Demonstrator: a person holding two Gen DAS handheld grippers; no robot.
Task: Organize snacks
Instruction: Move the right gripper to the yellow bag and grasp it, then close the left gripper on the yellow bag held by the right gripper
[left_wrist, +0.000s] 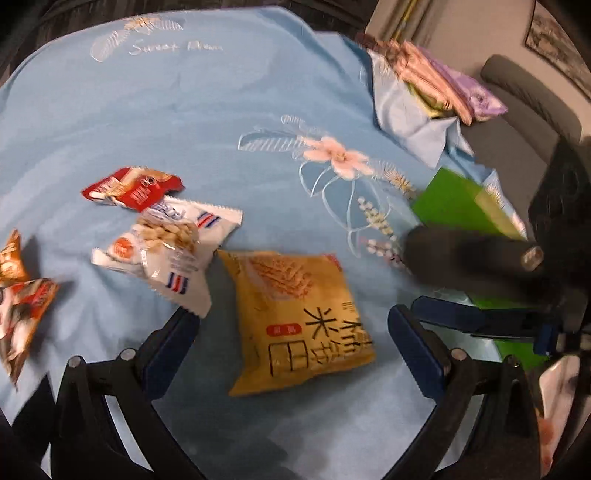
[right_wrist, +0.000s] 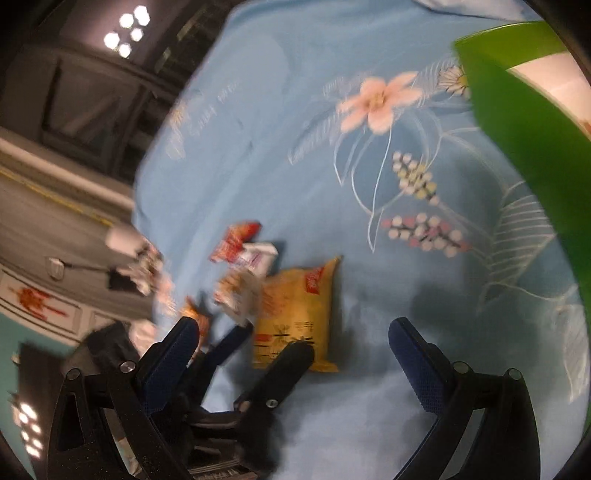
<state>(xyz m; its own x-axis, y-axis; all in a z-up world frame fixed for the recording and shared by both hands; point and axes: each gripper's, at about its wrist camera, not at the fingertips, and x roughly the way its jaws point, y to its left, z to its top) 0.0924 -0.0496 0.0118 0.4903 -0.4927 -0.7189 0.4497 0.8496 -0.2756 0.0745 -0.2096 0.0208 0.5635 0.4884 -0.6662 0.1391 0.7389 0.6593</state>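
The left gripper (left_wrist: 295, 339) has its two blue-padded fingers (left_wrist: 168, 354) spread wide and grips nothing; the right gripper (right_wrist: 295, 350) is likewise wide apart and empty, its blue pads (right_wrist: 417, 362) hanging over bare cloth. Everything lies on a large pale blue bedsheet printed with a pink flower and white leaf outlines (left_wrist: 184, 122), which fills most of both views; beyond its far edge the right wrist view shows a dark room with a grey panelled wall (right_wrist: 55, 206) and bright clustered ceiling lights (right_wrist: 127, 29), all blurred. A bright green open-topped box (left_wrist: 458, 206) stands just right of the printed flower, near the sheet's edge, and a folded stack of pink and purple cloth (left_wrist: 436, 81) sits behind the flower at the far right corner, beside a grey armchair (left_wrist: 524, 110). The yellow square snack bag with black Chinese characters (left_wrist: 295, 321) lies flat on the sheet nearer than the flower, between the left gripper's open fingers but apart from both. To the left of that bag, two white crimped-edge snack packets with red-and-blue stripes (left_wrist: 173, 251) overlap each other, one touching the yellow bag's corner. A red flat snack packet (left_wrist: 133, 188) lies just behind them, and orange-and-white packets (left_wrist: 22, 295) sit farthest left, at the picture's edge.
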